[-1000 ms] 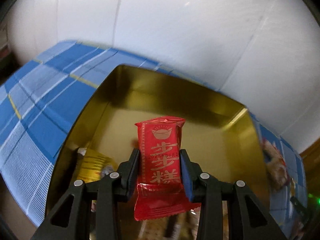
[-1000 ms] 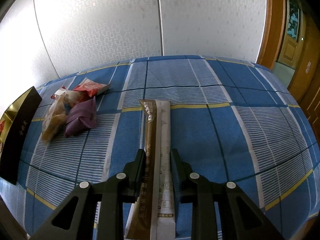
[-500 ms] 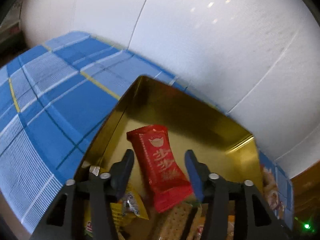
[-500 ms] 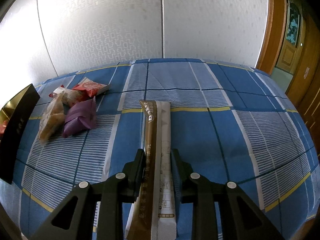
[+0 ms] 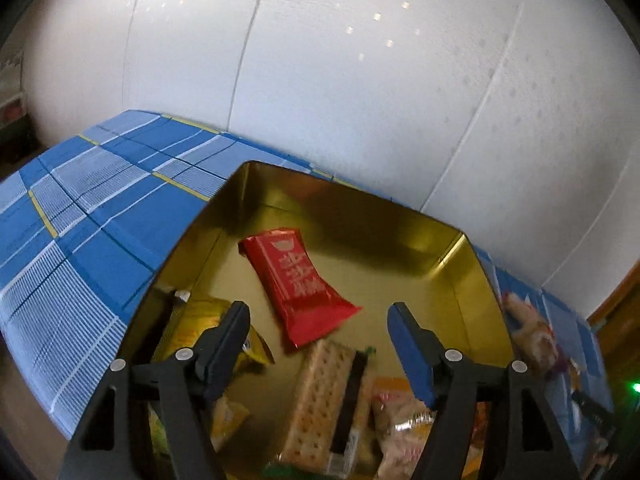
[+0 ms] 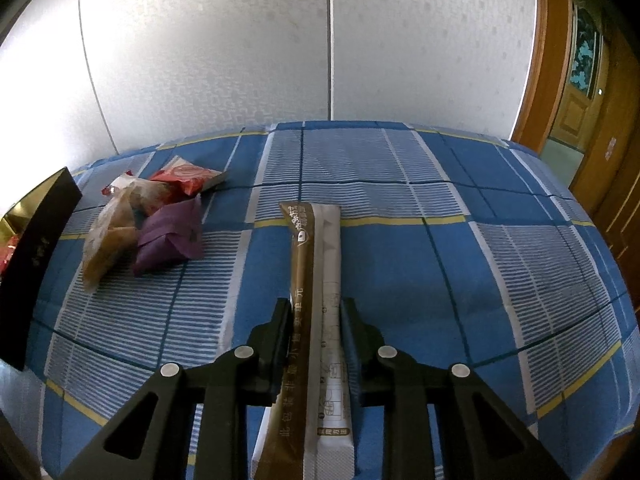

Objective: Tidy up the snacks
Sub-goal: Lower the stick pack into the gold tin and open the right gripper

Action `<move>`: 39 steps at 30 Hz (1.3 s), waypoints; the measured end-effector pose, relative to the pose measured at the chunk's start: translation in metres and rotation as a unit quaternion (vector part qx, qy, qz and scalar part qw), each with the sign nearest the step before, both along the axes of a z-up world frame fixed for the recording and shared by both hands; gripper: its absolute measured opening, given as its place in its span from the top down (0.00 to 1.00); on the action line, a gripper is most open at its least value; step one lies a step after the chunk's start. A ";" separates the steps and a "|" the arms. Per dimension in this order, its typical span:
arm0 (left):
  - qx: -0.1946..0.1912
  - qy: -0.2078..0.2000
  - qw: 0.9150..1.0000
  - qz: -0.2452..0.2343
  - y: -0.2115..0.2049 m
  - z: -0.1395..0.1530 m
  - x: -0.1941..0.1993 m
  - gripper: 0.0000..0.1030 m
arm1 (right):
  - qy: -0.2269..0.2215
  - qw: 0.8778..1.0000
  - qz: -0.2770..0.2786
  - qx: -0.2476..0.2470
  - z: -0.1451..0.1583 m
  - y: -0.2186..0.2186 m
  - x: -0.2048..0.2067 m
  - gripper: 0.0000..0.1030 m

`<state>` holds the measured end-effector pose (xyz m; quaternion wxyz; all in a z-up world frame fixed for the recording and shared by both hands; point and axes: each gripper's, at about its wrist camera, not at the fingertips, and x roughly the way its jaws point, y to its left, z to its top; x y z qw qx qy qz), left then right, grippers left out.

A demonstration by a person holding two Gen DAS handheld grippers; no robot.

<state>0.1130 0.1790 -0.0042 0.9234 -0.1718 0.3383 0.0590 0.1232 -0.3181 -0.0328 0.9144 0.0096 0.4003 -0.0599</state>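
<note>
Gold-lined tin (image 5: 460, 256) holds the red snack packet (image 5: 296, 280) flat inside, left tool (image 5: 318, 318) opening empty above it, while right tool (image 6: 316, 316) clenches a long stick sachet (image 6: 316, 280) beside the tin, likely next in.

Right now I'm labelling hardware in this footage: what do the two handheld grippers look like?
Both the left gripper and right gripper are matte black, with angular skeletal arms, triangular cut-outs and round silver screw heads. The left gripper's fingers carry blue pads. No cables, sleeves or markings show.
</note>
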 end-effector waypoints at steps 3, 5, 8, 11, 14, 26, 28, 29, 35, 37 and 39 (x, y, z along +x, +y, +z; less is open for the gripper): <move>0.023 0.001 1.000 -0.005 -0.009 0.001 -0.006 0.26 | -0.005 1.000 0.013 0.009 0.001 0.007 -0.006 0.78; 0.029 0.002 0.999 -0.012 -0.015 0.000 -0.009 0.26 | -0.009 1.000 0.021 0.016 0.001 0.013 -0.010 0.79; 0.035 0.005 0.999 -0.024 -0.022 -0.004 -0.013 0.26 | -0.016 0.999 0.031 0.035 0.001 0.020 -0.017 0.79; 0.046 0.009 0.998 -0.040 -0.034 -0.006 -0.017 0.25 | -0.024 0.997 0.046 0.058 0.000 0.028 -0.024 0.79; 0.068 0.010 0.996 -0.054 -0.046 -0.006 -0.020 0.25 | -0.033 0.995 0.061 0.068 0.001 0.038 -0.032 0.79; 0.115 0.010 0.991 -0.072 -0.060 -0.006 -0.024 0.23 | -0.036 0.980 0.163 0.113 0.020 0.123 -0.046 0.79; 0.114 0.015 0.991 -0.065 -0.055 -0.006 -0.025 0.23 | -0.037 0.976 0.184 0.113 0.027 0.143 -0.045 0.79; 0.112 0.017 0.992 -0.061 -0.052 -0.006 -0.026 0.23 | -0.038 0.974 0.195 0.112 0.031 0.153 -0.042 0.79; 0.091 0.024 0.995 -0.038 -0.033 -0.009 -0.027 0.23 | -0.032 0.964 0.241 0.103 0.047 0.212 -0.021 0.79; 0.085 0.024 0.996 -0.035 -0.029 -0.009 -0.027 0.23 | -0.020 0.963 0.248 0.102 0.048 0.234 -0.009 0.79; 0.079 0.026 0.996 -0.031 -0.025 -0.009 -0.027 0.23 | -0.014 0.962 0.252 0.100 0.048 0.249 -0.003 0.79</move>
